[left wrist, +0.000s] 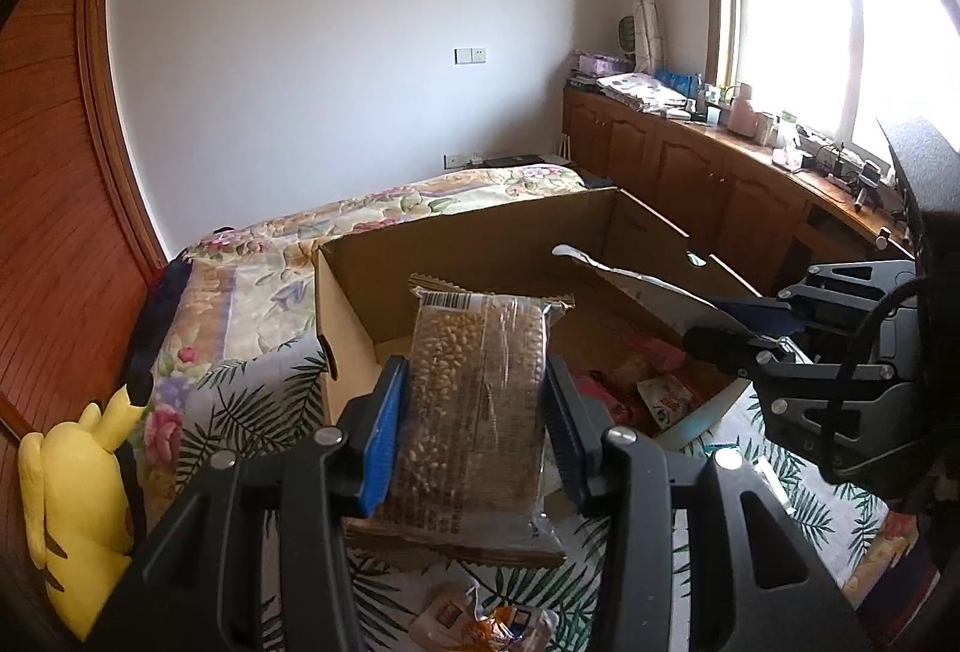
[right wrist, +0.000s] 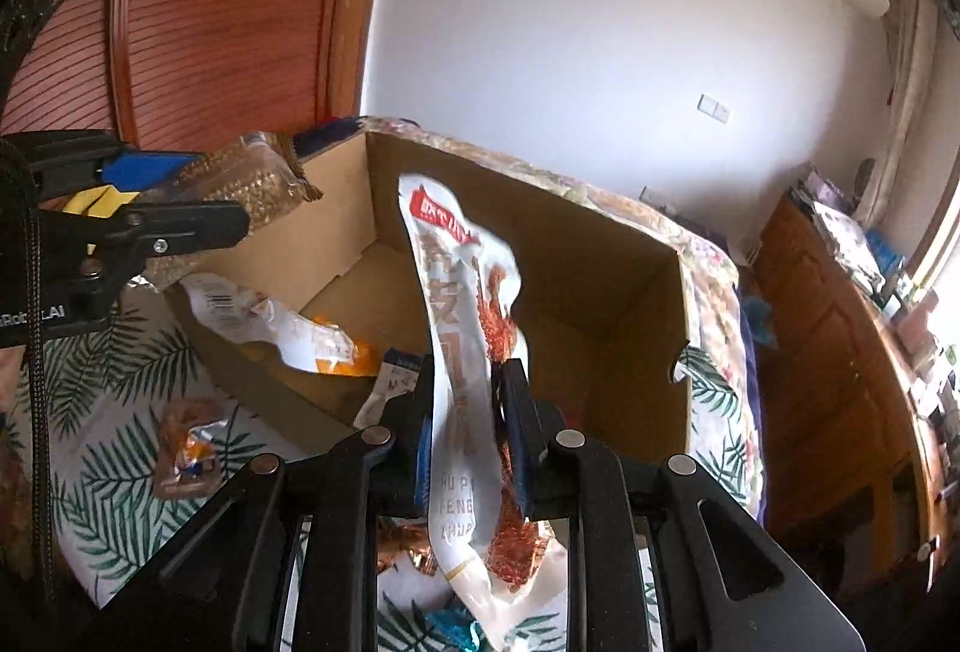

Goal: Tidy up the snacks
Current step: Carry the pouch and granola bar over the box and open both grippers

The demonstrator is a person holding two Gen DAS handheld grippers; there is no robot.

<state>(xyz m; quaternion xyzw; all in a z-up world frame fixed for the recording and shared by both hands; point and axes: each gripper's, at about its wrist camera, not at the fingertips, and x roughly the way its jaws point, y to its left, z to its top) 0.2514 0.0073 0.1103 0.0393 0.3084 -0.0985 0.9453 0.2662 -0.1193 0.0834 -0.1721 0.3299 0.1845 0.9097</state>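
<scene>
My left gripper (left wrist: pixel 474 412) is shut on a clear pack of brown grain bars (left wrist: pixel 474 400), held above the near edge of an open cardboard box (left wrist: pixel 348 328) on the bed. My right gripper (right wrist: pixel 474 418) is shut on a white snack pouch with red print (right wrist: pixel 462 328), held upright over the same box (right wrist: pixel 630 256). The right gripper shows at the right of the left wrist view (left wrist: pixel 738 334), the left gripper at the left of the right wrist view (right wrist: pixel 174 214). Several snack packets (left wrist: pixel 660 400) lie inside the box.
Loose snacks lie on the leaf-print bedspread outside the box: an orange-and-white packet (left wrist: pixel 480 622), a brown wrapper (right wrist: pixel 186 448), a white pouch (right wrist: pixel 282 328) over the box rim. A yellow plush toy (left wrist: pixel 78 496) sits left. Wooden cabinets (left wrist: pixel 690 178) run along the right.
</scene>
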